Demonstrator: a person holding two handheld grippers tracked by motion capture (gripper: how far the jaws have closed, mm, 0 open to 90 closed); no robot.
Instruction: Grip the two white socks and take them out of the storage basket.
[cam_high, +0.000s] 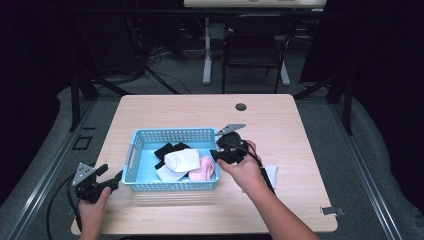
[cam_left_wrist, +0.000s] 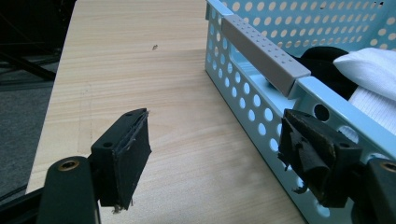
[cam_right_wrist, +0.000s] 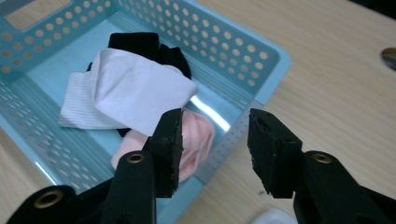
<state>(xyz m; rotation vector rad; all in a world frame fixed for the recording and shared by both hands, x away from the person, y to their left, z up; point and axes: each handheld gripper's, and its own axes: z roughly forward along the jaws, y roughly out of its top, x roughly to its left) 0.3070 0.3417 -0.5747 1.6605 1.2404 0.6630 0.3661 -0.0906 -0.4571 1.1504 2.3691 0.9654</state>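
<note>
Nearest you, at the tabletop's (cam_high: 200, 107) front-left corner, your left hand (cam_high: 92, 210) holds the left gripper (cam_high: 107, 181) with its jaws spread apart and nothing between them. In the left gripper view one jaw hangs over bare wood while the other sits just beside the perforated end wall of the blue basket (cam_left_wrist: 261, 93) — whether it touches the plastic can't be told.

Toward the front-right, a small white cloth (cam_high: 271, 174) lies on the wood just beyond your right forearm, partly hidden by it.

Your right hand (cam_high: 247, 167) carries the right gripper (cam_high: 218, 152) above the basket's right end wall. Its jaws stand open and empty; in the right gripper view they straddle that wall, one over the inside and one over the tabletop.

The basket sits left of centre, nearer the front edge than the back. Inside lie a pink cloth (cam_right_wrist: 198, 137) closest to the right gripper, a white cloth (cam_right_wrist: 135, 95) partly over it, and a black cloth (cam_right_wrist: 140, 43) at the far side.

Near the back edge is a round grommet hole (cam_high: 241, 107).
</note>
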